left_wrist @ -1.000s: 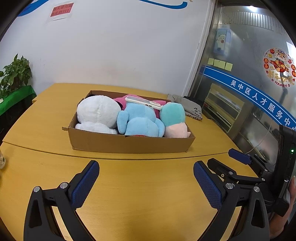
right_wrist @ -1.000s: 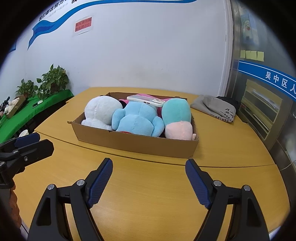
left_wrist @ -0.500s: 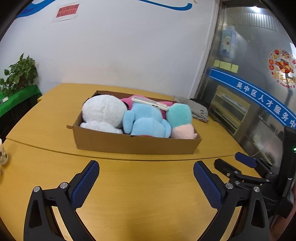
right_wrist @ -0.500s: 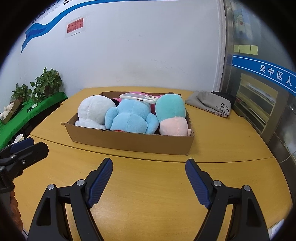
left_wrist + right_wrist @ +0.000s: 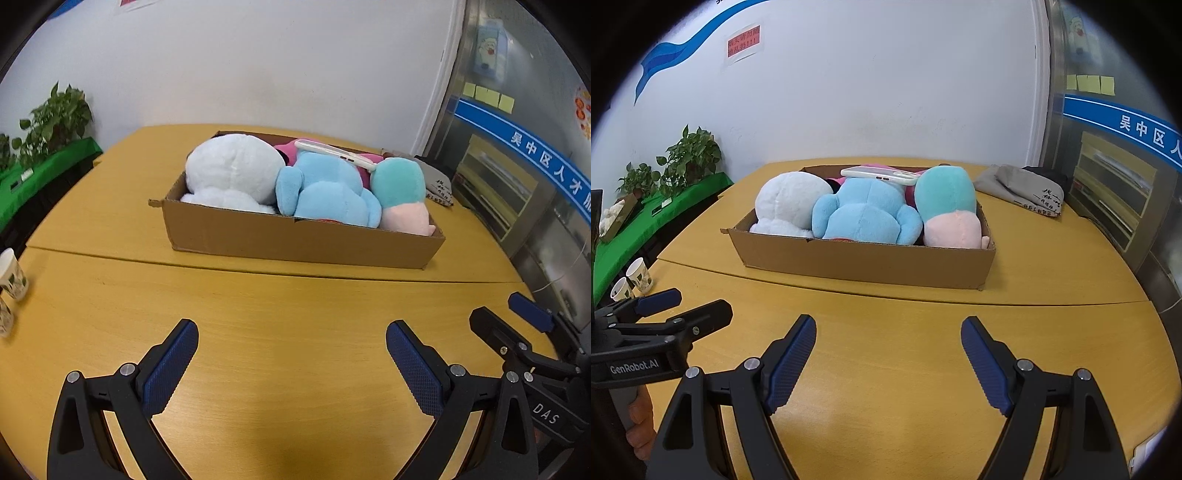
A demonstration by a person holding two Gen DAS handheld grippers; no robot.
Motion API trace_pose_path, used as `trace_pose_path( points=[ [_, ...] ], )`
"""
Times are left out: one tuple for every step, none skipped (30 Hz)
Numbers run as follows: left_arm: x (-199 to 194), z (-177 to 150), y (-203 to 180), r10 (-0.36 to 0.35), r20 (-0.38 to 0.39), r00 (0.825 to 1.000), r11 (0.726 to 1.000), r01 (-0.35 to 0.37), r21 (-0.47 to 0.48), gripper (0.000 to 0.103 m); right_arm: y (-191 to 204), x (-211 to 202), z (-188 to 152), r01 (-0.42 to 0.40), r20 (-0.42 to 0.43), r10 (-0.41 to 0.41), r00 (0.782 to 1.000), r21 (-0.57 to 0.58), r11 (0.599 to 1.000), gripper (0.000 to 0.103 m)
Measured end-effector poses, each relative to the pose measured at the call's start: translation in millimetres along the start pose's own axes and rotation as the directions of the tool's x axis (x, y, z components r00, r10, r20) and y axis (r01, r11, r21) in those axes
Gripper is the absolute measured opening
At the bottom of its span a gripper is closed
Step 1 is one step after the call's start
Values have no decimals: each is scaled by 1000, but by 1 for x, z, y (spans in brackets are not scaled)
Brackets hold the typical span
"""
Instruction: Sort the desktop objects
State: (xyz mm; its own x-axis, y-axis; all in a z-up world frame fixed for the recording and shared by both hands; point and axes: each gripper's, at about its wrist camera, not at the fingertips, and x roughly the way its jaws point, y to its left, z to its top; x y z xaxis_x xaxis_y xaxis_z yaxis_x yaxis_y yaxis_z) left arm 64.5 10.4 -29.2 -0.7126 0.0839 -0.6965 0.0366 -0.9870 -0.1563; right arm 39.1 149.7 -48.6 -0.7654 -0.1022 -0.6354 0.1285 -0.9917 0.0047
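A shallow cardboard box (image 5: 295,240) (image 5: 864,258) stands in the middle of the wooden table. It holds a white plush (image 5: 232,173) (image 5: 790,210), a blue plush (image 5: 328,192) (image 5: 864,214) and a teal-and-pink plush (image 5: 399,192) (image 5: 949,206). A pink plush (image 5: 286,149) lies partly hidden behind them. A white phone (image 5: 334,151) (image 5: 879,173) rests on top of the toys. My left gripper (image 5: 291,350) hangs open over bare table short of the box. My right gripper (image 5: 888,347) is open too, with nothing between its fingers.
Two paper cups (image 5: 639,275) (image 5: 11,277) stand at the table's left edge. A grey cloth bag (image 5: 1023,188) lies at the back right. Potted plants (image 5: 690,155) on a green shelf stand to the left. A glass partition (image 5: 1115,177) closes off the right side.
The left view has tipped downward and shifted, so the box sits farther right and the cups come into sight. Both grippers stay open. The right view barely moves.
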Motion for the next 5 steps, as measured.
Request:
trace_pose_path(
  points=[
    [-1,-1,-4,14,6,1000,1000,-14,20,103,0,0,0,-1,0,1,1000,0,1000,81],
    [-3,-1,-6,27,12,1000,999,-28,35,103,1,0,0,-2,0,2,1000,1,1000,81],
    [-4,-2,-9,43,20,999,998,-43,47,103,1,0,0,-3,-1,3,1000,1,1000,81],
    [-5,-3,-11,58,28,998,997,-60,56,103,1,0,0,-1,0,1,1000,2,1000,81],
    [-7,-3,-12,75,36,997,995,-77,59,103,1,0,0,0,0,0,1000,2,1000,81]
  ],
)
